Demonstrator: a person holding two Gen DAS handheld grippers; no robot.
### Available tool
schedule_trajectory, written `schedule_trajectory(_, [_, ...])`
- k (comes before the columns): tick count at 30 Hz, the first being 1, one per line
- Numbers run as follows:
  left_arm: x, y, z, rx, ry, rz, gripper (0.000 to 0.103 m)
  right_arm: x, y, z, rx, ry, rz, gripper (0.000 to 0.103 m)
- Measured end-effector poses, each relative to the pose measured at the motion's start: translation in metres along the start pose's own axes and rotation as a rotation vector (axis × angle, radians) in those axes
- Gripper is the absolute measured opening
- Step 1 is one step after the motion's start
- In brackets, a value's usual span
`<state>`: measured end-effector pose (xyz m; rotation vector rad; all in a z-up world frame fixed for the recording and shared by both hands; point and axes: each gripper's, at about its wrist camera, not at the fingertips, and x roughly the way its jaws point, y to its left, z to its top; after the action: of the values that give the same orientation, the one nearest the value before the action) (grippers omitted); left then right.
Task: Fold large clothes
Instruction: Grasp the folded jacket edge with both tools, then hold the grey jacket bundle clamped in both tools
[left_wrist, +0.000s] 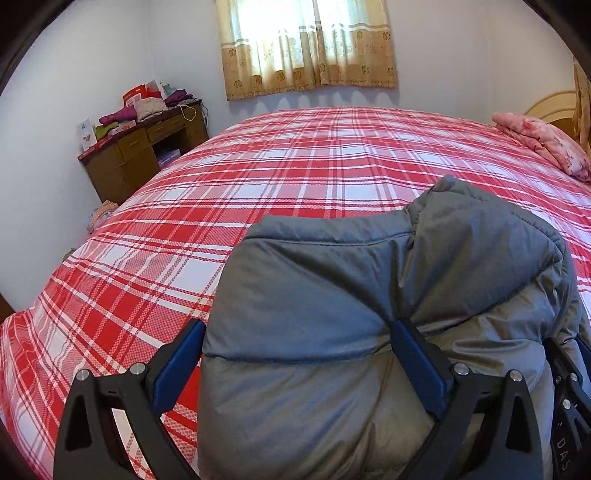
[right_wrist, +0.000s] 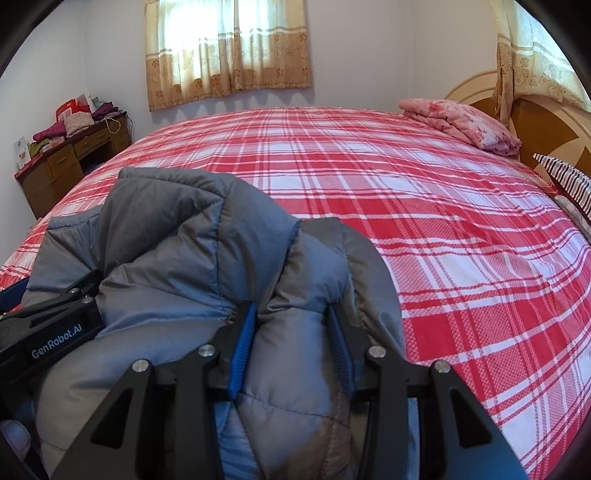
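- Blue-padded black fingers (right_wrist: 242, 350) of the right gripper (right_wrist: 291, 350) sit nearest the lens in the right wrist view, part-way apart and pinching a thick roll of the grey quilted puffer jacket (right_wrist: 177, 258); fabric bulges out on both sides of the pads, so the hold looks firm.
- Left gripper (left_wrist: 295, 365) stands much wider: its right-hand pad is sunk into a crease of the padding and its left-hand pad lies against the jacket's edge at 9 o'clock. Whether it is truly squeezing or only bracketing the bundle I cannot tell.
- Judging by the puffed panels and soft creases, the jacket should be light, bulky and springy, with a smooth shell likely to slide. A shallow pinch would probably slip, so a deep bite across a stitched seam or a doubled edge seems the safer hold.
- Bunched between both grippers, the jacket lies at the near edge of the red-and-white plaid bed cover (left_wrist: 295, 166), humped rather than flat.
- Its long axis appears to run from 6 towards 12 o'clock, away from the cameras, with a peaked fold, possibly hood or collar, at the far end; which end is which is hard to say.
- Beyond, at about 2 o'clock, a folded pink floral quilt (right_wrist: 461, 122) rests well apart by the headboard.
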<state>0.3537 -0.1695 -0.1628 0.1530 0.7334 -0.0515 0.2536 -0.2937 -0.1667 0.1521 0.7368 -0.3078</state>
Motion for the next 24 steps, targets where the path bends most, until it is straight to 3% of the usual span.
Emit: schedule_trajectory(24, [0.0047, -0.0050, -0.0015, 0.018, 0.019, 0.019, 0.101, 0.0098, 0.0024, 0.0005, 0.001, 0.039, 0.005, 0.045])
